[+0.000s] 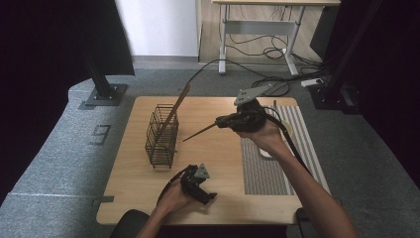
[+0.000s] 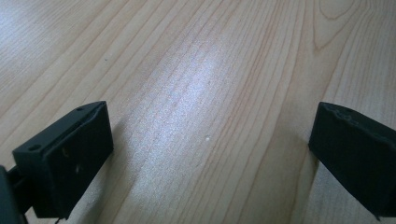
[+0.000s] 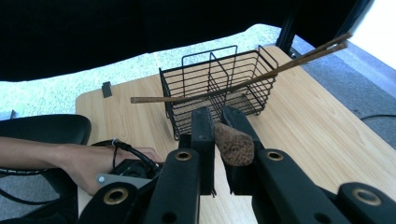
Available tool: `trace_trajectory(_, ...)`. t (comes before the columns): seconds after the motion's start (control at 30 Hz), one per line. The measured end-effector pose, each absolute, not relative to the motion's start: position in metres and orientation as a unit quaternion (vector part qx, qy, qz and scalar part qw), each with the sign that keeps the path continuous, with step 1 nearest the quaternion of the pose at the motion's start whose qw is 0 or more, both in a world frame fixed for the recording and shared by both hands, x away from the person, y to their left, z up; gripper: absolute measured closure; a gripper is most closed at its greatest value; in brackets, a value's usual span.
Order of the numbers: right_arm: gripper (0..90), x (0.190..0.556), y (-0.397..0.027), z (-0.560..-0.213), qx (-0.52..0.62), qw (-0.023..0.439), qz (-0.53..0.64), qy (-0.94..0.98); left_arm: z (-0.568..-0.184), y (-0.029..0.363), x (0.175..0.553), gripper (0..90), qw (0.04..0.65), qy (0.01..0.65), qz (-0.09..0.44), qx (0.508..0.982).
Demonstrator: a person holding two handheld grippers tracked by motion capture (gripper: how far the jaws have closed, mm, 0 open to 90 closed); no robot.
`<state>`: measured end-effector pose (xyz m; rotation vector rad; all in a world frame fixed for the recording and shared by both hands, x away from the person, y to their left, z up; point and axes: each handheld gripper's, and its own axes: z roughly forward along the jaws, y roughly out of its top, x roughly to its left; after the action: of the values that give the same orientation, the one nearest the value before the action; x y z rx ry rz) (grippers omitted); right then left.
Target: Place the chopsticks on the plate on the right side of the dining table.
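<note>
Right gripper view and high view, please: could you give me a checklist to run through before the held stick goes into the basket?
1. Grip: the right gripper is shut on the thick end of the wooden stick. Ok.
2. Aim: the stick's tip points at the wire basket but lies beside it, not over the opening. Not ok.
3. Basket upright on the table. Ok.
4. Free compartment: another stick already leans in the basket; whether it blocks the way in, cannot tell.
5. Left gripper open, low at the table's near edge, apart from the basket. Ok.
</note>
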<state>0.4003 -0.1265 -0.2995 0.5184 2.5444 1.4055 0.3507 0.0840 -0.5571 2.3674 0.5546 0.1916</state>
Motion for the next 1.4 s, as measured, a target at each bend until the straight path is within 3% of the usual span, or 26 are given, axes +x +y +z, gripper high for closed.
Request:
trace_trajectory(0.43, 82.4, 0.390, -0.163, -0.300, 0.197, 0.107, 0.479, 0.849, -0.544, 0.094, 0.353, 0.7, 0.346, 0.229, 0.080, 0.906)
trace_trajectory(0.87, 82.4, 0.376, -0.186, -0.316, 0.209, 0.099, 0.473, 0.850, -0.526, 0.111, 0.354, 13.8, 0.370, 0.229, 0.102, 0.894)
trace_trajectory(1.4, 82.4, 0.356, -0.189, -0.357, 0.204, 0.063, 0.458, 0.863, -0.506, 0.118, 0.351, 23.2, 0.421, 0.205, 0.120, 0.876)
